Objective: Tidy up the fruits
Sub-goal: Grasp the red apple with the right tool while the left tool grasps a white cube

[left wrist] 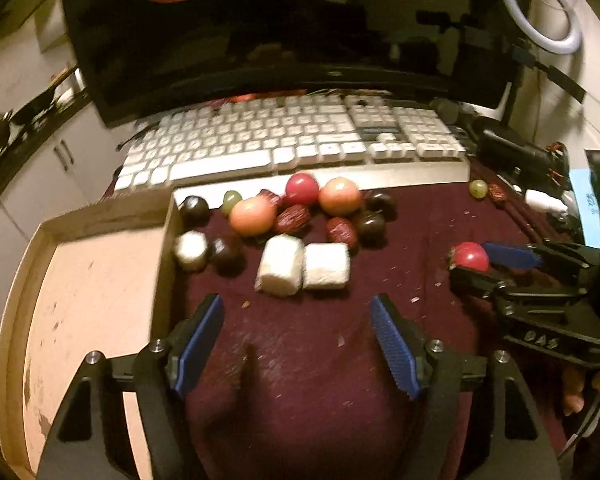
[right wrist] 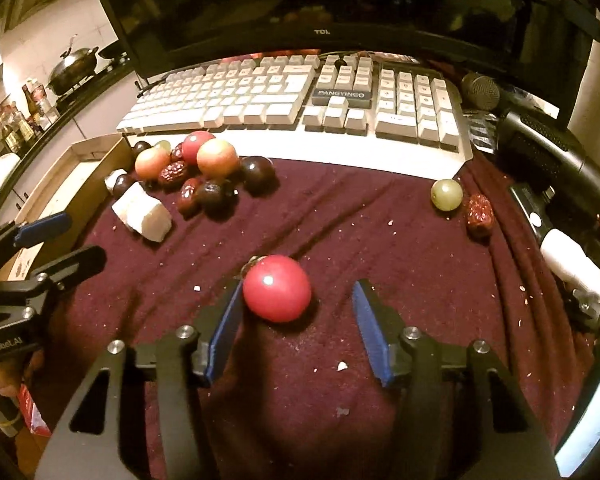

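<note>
A red round fruit (right wrist: 277, 288) lies on the maroon cloth (right wrist: 340, 220) between the jaws of my right gripper (right wrist: 298, 300). It touches the left pad, with a gap to the right pad, so this gripper is open. My left gripper (left wrist: 296, 302) is open and empty, just short of two white blocks (left wrist: 300, 266). Behind them is a pile (left wrist: 300, 212) of peach-coloured fruits, a red fruit, dark plums, red dates and a green grape. A lone green grape (right wrist: 446, 195) and a date (right wrist: 479, 212) lie at the far right.
An open cardboard box (left wrist: 92, 280) stands left of the cloth, its wall against the pile. A white keyboard (left wrist: 284, 140) and a dark monitor (left wrist: 280, 40) close off the back. A microphone (right wrist: 482, 90) and black devices (right wrist: 548, 152) crowd the right edge.
</note>
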A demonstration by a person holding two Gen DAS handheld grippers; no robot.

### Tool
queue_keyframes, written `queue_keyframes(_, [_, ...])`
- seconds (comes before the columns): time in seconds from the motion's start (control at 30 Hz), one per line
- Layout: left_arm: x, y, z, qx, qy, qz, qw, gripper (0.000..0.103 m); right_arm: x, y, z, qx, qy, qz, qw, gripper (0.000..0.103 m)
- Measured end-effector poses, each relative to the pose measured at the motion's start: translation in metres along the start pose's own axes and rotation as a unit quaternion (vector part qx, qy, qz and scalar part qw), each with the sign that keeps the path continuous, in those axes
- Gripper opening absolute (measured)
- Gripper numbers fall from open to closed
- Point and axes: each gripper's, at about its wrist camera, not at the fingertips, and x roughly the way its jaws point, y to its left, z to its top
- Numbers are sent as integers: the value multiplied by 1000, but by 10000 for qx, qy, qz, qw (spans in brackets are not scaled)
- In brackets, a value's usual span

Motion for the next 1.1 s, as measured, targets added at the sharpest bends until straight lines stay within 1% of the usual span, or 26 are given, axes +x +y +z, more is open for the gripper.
queue_keyframes(0.07, [1, -7, 6, 157, 1, 18, 9999, 74, 1, 2, 0, -62, -25, -40, 10000, 49])
queue_keyframes(0.13, [5, -11, 13, 277, 133, 6, 9995, 68, 2, 4, -1, -123, -65, -30, 9999, 42])
queue_keyframes(0.2, [9, -12, 17, 265, 129, -82, 9995, 68, 1, 1, 0, -67, -116, 46, 9999, 37])
queue_keyframes(0.23, [11, -11, 19, 267, 133, -22, 9996, 68, 1, -3, -1, 5, -156, 109, 9998, 35])
queue_keyframes(0.3, [17, -5, 20, 151, 129, 150, 9997, 68, 0, -10, -1, 165, -193, 297, 9992, 35])
queue_keyframes(0.37, [21, 2, 20, 23, 198, 121, 9997, 68, 0, -15, -1, 288, -203, 436, 9984, 35])
queue_keyframes(0.4, [20, 3, 20, 39, 211, 117, 9997, 68, -1, -17, -1, 337, -213, 480, 9980, 35])
queue_keyframes(0.47, [18, -1, 17, 235, 193, 175, 9994, 68, -2, -17, -1, 352, -241, 485, 9979, 35])
queue_keyframes(0.5, [18, -4, 16, 357, 186, 275, 9988, 68, -1, -17, -1, 368, -232, 492, 9978, 35])
queue_keyframes(0.57, [21, 0, 17, 337, 208, 540, 9978, 68, 0, -18, 0, 435, -213, 538, 9974, 35])
queue_keyframes(0.63, [24, 8, 18, 217, 292, 494, 9981, 68, 0, -19, 0, 473, -204, 591, 9969, 35])
queue_keyframes(0.67, [24, 11, 18, 245, 322, 519, 9978, 68, 0, -19, 0, 478, -208, 591, 9969, 35])
queue_keyframes(0.77, [24, 15, 11, 536, 443, 683, 9952, 68, -1, -19, 0, 480, -208, 599, 9968, 35])
queue_keyframes(0.87, [33, 21, 12, 563, 604, 749, 9938, 68, 0, -19, 0, 473, -211, 595, 9969, 35])
queue_keyframes(0.93, [39, 17, 13, 643, 687, 766, 9926, 61, 0, -18, -1, 447, -213, 580, 9971, 35])
queue_keyframes(1.03, [48, 7, 16, 873, 777, 749, 9903, 60, 0, -18, -1, 442, -216, 580, 9971, 35])
queue_keyframes(1.1, [53, 6, 20, 849, 805, 716, 9905, 59, 0, -18, -1, 456, -219, 595, 9969, 35])
